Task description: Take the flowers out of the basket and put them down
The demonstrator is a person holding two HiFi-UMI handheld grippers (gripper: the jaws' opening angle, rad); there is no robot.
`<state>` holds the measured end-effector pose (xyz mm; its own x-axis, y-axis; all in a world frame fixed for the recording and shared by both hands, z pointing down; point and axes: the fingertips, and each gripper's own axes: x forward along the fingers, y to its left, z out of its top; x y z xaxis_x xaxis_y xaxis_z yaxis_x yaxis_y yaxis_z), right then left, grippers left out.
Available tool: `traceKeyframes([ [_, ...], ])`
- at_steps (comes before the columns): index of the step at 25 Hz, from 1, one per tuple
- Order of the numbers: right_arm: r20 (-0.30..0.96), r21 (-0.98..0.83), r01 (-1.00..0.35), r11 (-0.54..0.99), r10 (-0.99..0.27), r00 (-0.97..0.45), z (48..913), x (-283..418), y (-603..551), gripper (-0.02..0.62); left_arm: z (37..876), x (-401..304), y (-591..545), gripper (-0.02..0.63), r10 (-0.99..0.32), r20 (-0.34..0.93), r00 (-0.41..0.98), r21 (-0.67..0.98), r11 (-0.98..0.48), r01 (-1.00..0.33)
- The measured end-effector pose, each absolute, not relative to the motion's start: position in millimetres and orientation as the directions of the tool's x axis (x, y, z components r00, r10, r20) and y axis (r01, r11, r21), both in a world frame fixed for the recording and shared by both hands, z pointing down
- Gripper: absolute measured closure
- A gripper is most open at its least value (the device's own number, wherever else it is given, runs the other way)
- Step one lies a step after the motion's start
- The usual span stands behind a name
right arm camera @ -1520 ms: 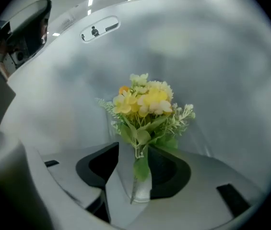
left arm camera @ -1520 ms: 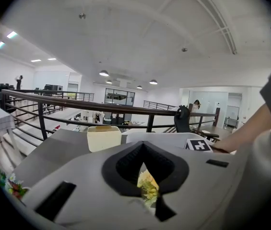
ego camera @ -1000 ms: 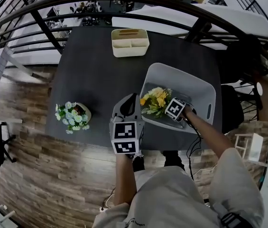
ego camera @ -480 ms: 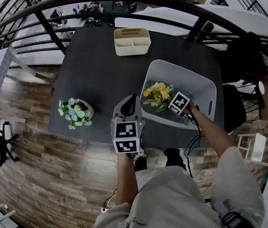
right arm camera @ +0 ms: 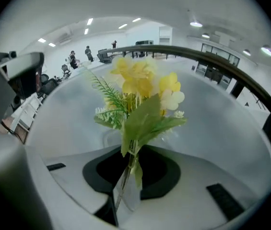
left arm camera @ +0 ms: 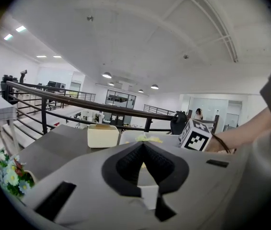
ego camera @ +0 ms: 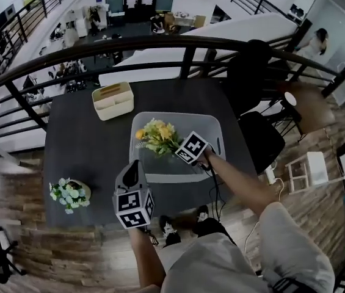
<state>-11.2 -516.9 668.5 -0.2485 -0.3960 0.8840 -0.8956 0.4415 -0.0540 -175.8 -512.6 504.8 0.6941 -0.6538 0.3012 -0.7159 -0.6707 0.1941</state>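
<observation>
A bunch of yellow flowers (ego camera: 157,136) with green leaves stands inside the grey basket (ego camera: 216,127) on the dark table. My right gripper (ego camera: 173,146) reaches into the basket from the right. Its jaws are closing, and the thin stems (right arm camera: 128,169) are pinched between them, with the blooms (right arm camera: 142,83) upright in front of the basket's wall (right arm camera: 221,128). A second bunch, blue and white flowers (ego camera: 68,194), lies on the table at the front left. My left gripper (ego camera: 132,168) hovers near the table's front edge, left of the basket, shut with nothing in it (left arm camera: 148,195).
A cream organiser box (ego camera: 112,101) stands at the table's back left, also seen in the left gripper view (left arm camera: 103,135). A black railing (ego camera: 160,44) runs behind the table. A dark chair (ego camera: 261,139) stands at the right, wooden floor below.
The right gripper's jaws have come together on the yellow bunch's stems. The head view has swung, so the table sits further left and higher. The left gripper keeps its place by the front edge.
</observation>
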Motion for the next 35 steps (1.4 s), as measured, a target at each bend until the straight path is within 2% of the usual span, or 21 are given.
traceKeyframes([
  [7, 0.686, -0.049, -0.956, 0.289, -0.686, -0.243, 558.7, -7.5, -503.1, 0.499, 501.2, -155.5, -476.6, 0.588, -0.595, 0.254, 0.763, 0.292, -0.704, -0.647],
  [10, 0.585, -0.082, -0.973, 0.217, -0.779, -0.223, 524.9, -10.3, -487.8, 0.502, 494.3, -162.9, -461.4, 0.588, -0.607, 0.271, 0.747, 0.243, -0.708, -0.663],
  [18, 0.357, -0.032, -0.994, 0.105, -0.928, -0.11, 417.2, -17.5, -427.0, 0.506, 464.2, -185.3, -387.7, 0.588, -0.62, 0.27, 0.737, 0.118, -0.738, -0.665],
  [23, 0.24, -0.086, -0.989, 0.117, -0.961, -0.135, 409.9, -66.7, -400.6, 0.506, 501.9, -245.6, -359.4, 0.588, -0.606, 0.304, 0.735, 0.114, -0.743, -0.659],
  [27, 0.223, -0.145, -0.977, 0.157, -0.957, -0.187, 418.3, -111.2, -375.0, 0.506, 501.8, -287.9, -343.8, 0.588, -0.649, 0.315, 0.693, 0.08, -0.709, -0.701],
  [35, 0.252, -0.251, -0.956, 0.151, -0.943, -0.216, 477.6, -160.0, -327.3, 0.506, 500.8, -315.9, -314.7, 0.588, -0.665, 0.298, 0.685, 0.024, -0.712, -0.702],
])
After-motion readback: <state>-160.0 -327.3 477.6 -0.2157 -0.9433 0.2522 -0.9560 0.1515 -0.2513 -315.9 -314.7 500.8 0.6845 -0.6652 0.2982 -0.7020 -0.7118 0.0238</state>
